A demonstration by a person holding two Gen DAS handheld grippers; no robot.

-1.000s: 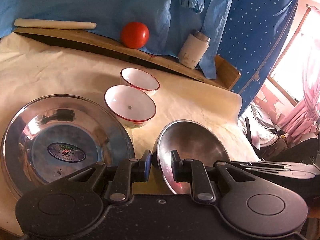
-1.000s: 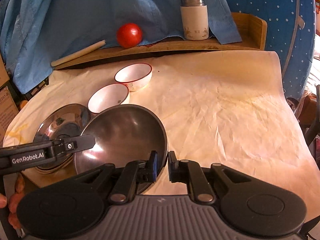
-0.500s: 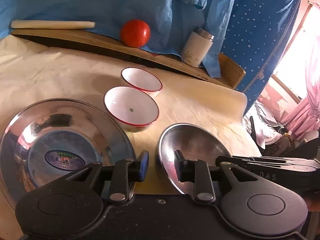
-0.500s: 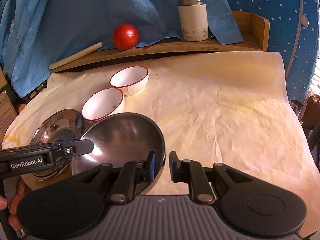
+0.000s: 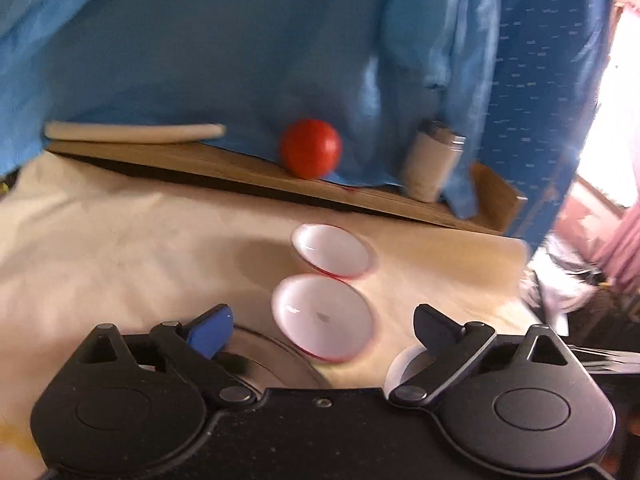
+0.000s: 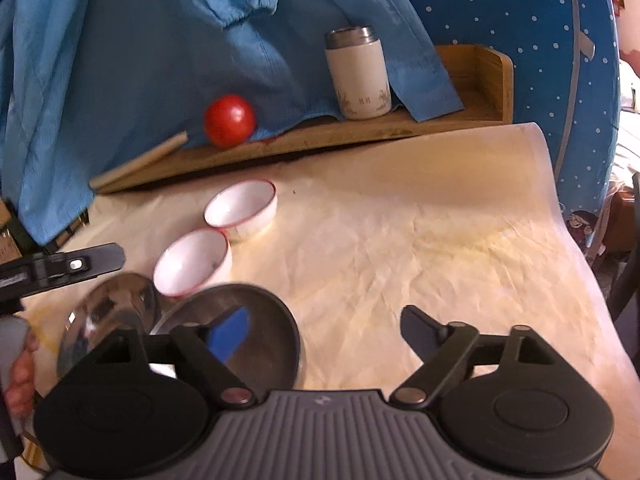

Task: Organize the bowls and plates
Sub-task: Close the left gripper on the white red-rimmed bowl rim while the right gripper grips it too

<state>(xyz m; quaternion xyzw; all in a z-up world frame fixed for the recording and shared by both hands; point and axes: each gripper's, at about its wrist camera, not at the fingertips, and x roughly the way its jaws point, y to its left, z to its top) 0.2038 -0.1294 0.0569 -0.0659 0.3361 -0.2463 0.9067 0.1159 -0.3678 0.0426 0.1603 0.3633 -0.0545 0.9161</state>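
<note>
A steel bowl [image 6: 272, 344] rests on the cream cloth beside a shiny steel plate [image 6: 116, 304]. My right gripper [image 6: 324, 322] is opening wide; its blue-padded finger hangs over the bowl, and the bowl's rim lies loose in the gap, untouched. Two white red-rimmed bowls [image 6: 190, 262] [image 6: 240, 210] stand in a row behind. My left gripper [image 5: 320, 324] is opening too, with nothing gripped. Beyond its gap are the near white bowl [image 5: 324, 318] and the far white bowl [image 5: 332, 250]. The plate [image 5: 272, 364] shows under its left finger, and a sliver of the steel bowl [image 5: 400, 368] by its right.
A wooden shelf [image 6: 440, 120] runs along the back with a red ball [image 6: 230, 126], a white tumbler [image 6: 358, 76] and a pale stick [image 5: 132, 132]. Blue cloth hangs behind it. The cream cloth [image 6: 440, 240] stretches right to the table's edge. A person's hand [image 6: 20, 368] holds the left gripper.
Both grippers let go of the steel bowl's rim and opened wide. The left gripper rose and drew back, so the plate and the bowl sank low in its view.
</note>
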